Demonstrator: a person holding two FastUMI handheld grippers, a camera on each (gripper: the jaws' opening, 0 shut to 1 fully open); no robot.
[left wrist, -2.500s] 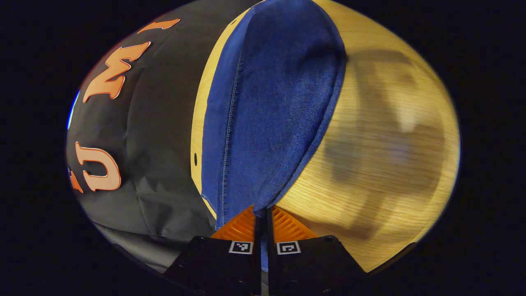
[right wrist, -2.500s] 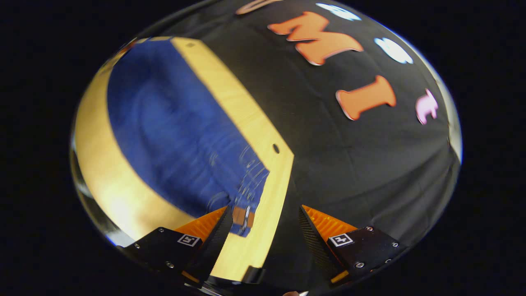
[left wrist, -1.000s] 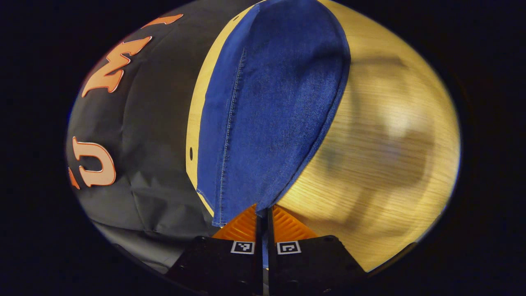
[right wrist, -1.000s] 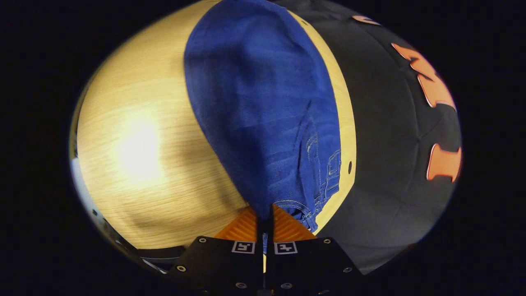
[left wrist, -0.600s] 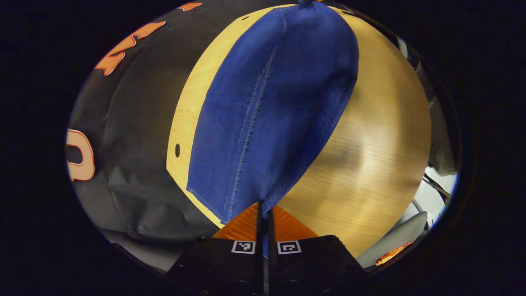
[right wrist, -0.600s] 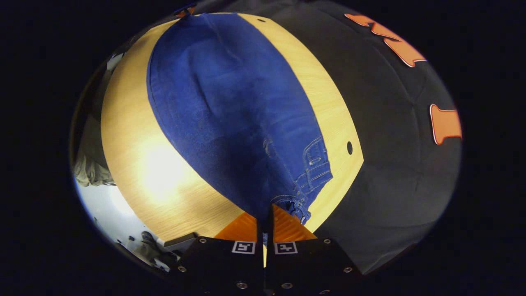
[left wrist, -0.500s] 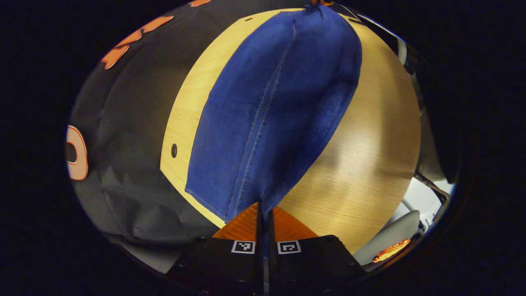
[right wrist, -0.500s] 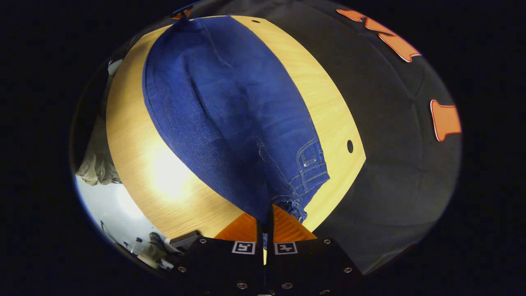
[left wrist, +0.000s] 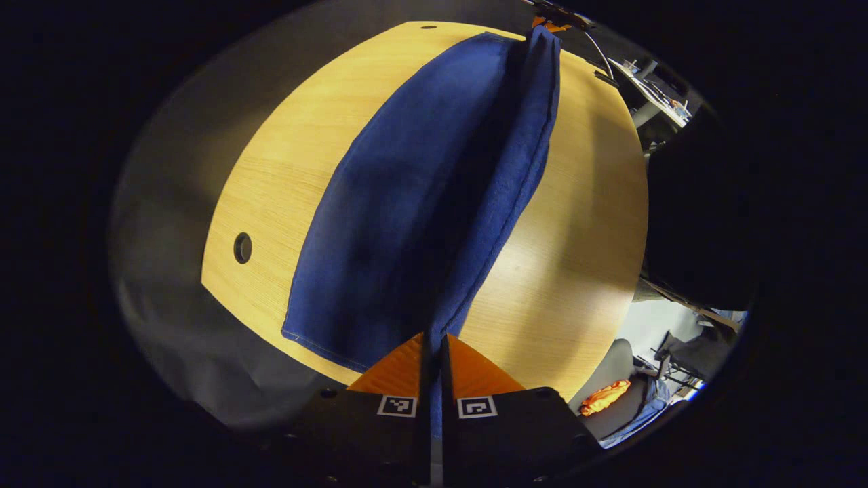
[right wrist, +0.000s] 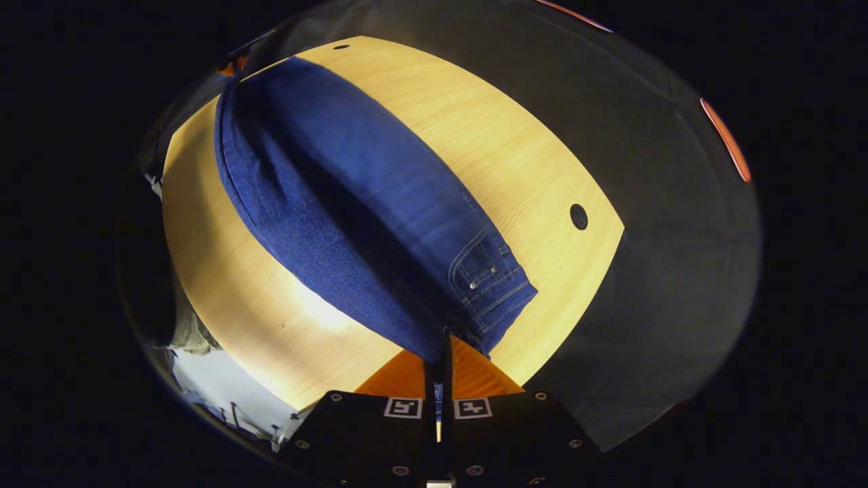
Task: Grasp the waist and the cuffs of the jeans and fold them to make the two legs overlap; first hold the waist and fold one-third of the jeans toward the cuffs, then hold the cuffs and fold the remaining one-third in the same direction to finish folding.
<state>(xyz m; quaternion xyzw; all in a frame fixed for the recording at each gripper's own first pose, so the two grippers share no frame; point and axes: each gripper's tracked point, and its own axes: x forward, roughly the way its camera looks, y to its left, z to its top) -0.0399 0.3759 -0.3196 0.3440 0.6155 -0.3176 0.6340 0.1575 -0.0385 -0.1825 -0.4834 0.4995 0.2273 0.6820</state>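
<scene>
A: Where are the jeans (left wrist: pixel 420 196)?
B: Lifted over the desk (left wrist: pixel 583 271), running from lower centre to the top of the frame.
A: The hand-held grippers?
B: Left hand-held gripper (left wrist: pixel 432 349) pinches the cuff end; right hand-held gripper (right wrist: pixel 439 352) pinches the waist.

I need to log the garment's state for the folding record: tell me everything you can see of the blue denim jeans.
The blue denim jeans are dark, textured cotton-like cloth with pale stitching. A pocket and rivets mark the waist end. One long edge is lifted into a ridge, the rest lying on the light wooden table. The left tongs pinch the cuff end, the right tongs the waist end; both are shut on the cloth.
</scene>
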